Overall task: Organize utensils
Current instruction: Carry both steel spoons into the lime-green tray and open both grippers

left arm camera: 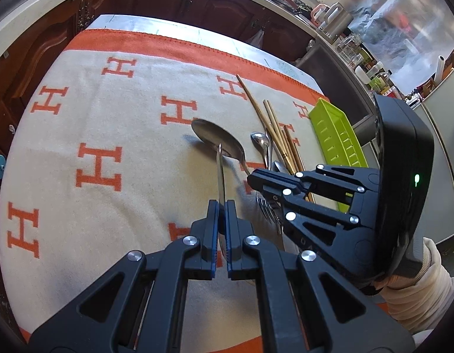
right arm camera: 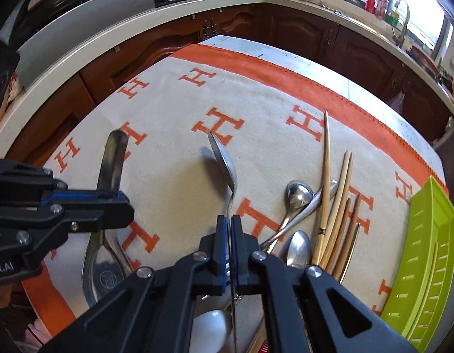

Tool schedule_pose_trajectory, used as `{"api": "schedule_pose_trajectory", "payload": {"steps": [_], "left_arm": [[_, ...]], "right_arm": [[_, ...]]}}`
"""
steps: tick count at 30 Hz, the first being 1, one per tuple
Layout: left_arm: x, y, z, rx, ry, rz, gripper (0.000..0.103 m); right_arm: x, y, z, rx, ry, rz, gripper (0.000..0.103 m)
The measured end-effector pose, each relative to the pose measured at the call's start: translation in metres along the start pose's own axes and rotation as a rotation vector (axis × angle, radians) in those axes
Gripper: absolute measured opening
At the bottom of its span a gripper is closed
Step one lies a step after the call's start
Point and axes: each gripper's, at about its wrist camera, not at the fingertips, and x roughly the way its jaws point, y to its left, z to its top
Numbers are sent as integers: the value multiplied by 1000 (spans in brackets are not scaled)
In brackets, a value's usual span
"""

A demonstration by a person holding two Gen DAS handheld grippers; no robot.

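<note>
My left gripper (left arm camera: 222, 206) is shut on the thin handle of a large steel spoon (left arm camera: 220, 173), seen edge-on. In the right wrist view the left gripper (right arm camera: 128, 206) grips that spoon (right arm camera: 113, 158) mid-handle, bowl hanging low. My right gripper (right arm camera: 230, 219) is shut on the handle of a second steel spoon (right arm camera: 225, 161), whose bowl points away and casts a shadow on the cloth. The left wrist view shows the right gripper (left arm camera: 250, 181) with this spoon (left arm camera: 218, 141). Beside it lie small spoons (right arm camera: 299, 192), wooden chopsticks (right arm camera: 341, 206) and a fork (left arm camera: 268, 209).
A lime-green slotted tray (right arm camera: 427, 250) sits at the table's right edge, also in the left wrist view as the tray (left arm camera: 335, 135). A cream cloth with orange H marks (right arm camera: 174, 111) covers the table. A white spoon (right arm camera: 212, 329) lies under the right gripper. Dark cabinets and a counter curve behind.
</note>
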Motion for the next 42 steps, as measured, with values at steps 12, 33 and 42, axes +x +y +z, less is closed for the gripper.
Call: {"api": "schedule_pose_trajectory", "payload": {"steps": [12,33,42], "left_arm": [[7,-2,3,-8,24,-6,2],[-14,-110,27,132,15,-79,2],[16,-235,33,306,65,-126,2]], "right_arm": [[17,-3,-4,0,28,-7,8],[-140,-87,-65,290,-248,5,8],[-151,-164,-119,482,-213,-136,8]]}}
